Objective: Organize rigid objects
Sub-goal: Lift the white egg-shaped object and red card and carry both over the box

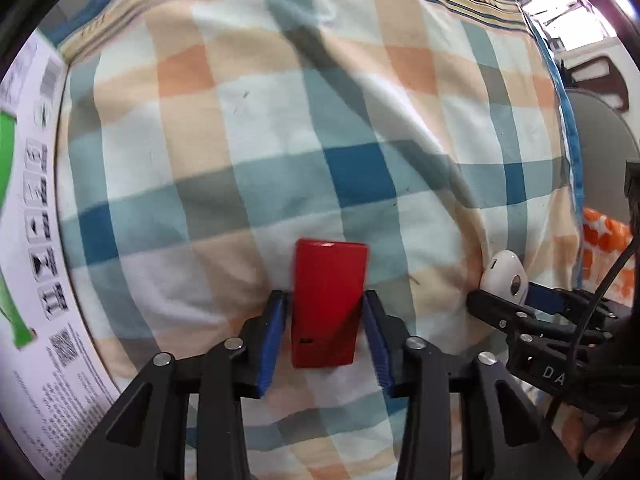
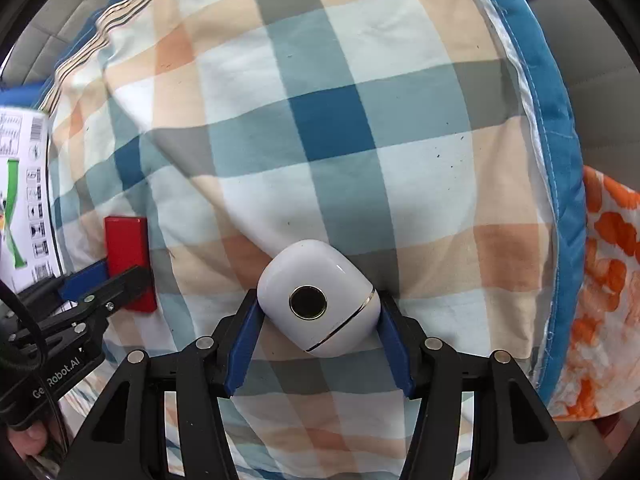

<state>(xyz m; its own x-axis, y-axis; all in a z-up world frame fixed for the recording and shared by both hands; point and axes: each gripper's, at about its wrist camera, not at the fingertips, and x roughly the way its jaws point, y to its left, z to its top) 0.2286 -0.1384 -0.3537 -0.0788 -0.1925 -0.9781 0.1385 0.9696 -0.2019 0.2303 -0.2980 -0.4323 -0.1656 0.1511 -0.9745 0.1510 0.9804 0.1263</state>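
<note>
Grip looks sound on both sides: my left gripper (image 1: pixel 325 312) is clamped on the red block (image 1: pixel 328 300), my right gripper (image 2: pixel 318 320) pinches the white rounded case (image 2: pixel 318 300) across its width, both above the checked cloth (image 1: pixel 280 140). I'd carry them level, apart, and release only once each rests flat beside the printed box (image 1: pixel 36 200).

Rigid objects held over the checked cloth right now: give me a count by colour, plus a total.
Red: 1, the red block, held between the left jaws.
White: 1, the white rounded case, held between the right jaws.
Total: 2
</note>
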